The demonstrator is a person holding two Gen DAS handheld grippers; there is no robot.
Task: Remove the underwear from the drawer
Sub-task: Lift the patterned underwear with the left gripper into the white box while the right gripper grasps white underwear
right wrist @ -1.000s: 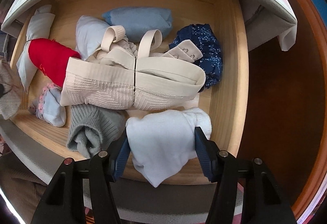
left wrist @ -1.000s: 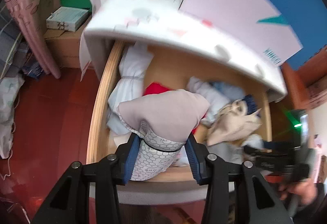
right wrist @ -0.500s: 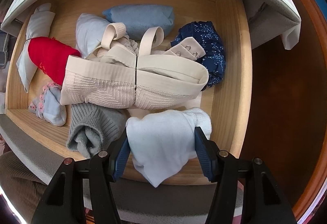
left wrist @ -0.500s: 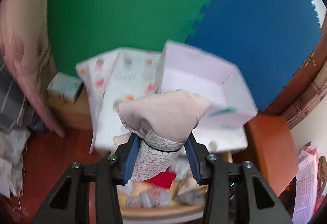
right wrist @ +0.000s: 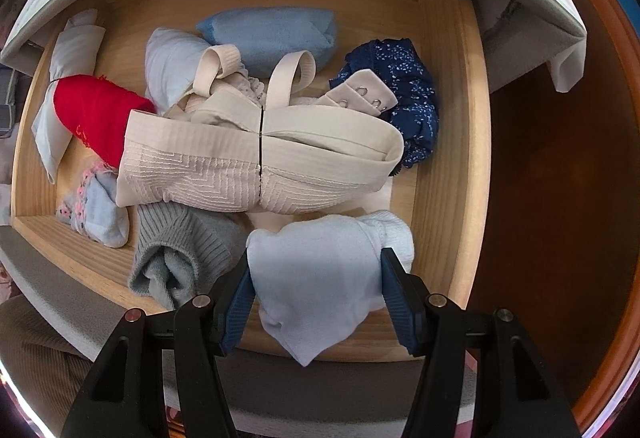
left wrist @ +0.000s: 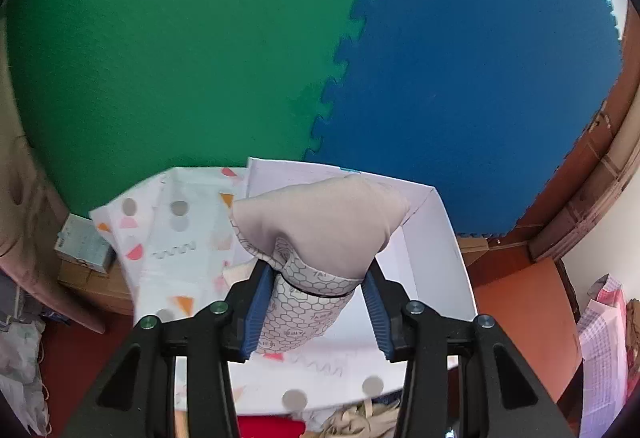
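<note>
We saw the wooden drawer [right wrist: 452,86] lying open below the right gripper [right wrist: 316,302], which clenched a pale blue folded pair of underwear [right wrist: 316,278] at the front edge. The left gripper [left wrist: 312,314] gripped a rolled beige bundle [left wrist: 320,238] above the white box [left wrist: 432,262]. Both looked light, soft and squashy; we judged mid-roll holds safest.

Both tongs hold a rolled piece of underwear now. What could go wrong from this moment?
1. The left tongs pinch only the patterned lower part of the beige roll; its bulky top overhangs, so it may slip out or unroll.
2. The right tongs grip the pale blue roll while it lies in the drawer against the cream bra and grey knit roll; lifting could drag them along.
</note>
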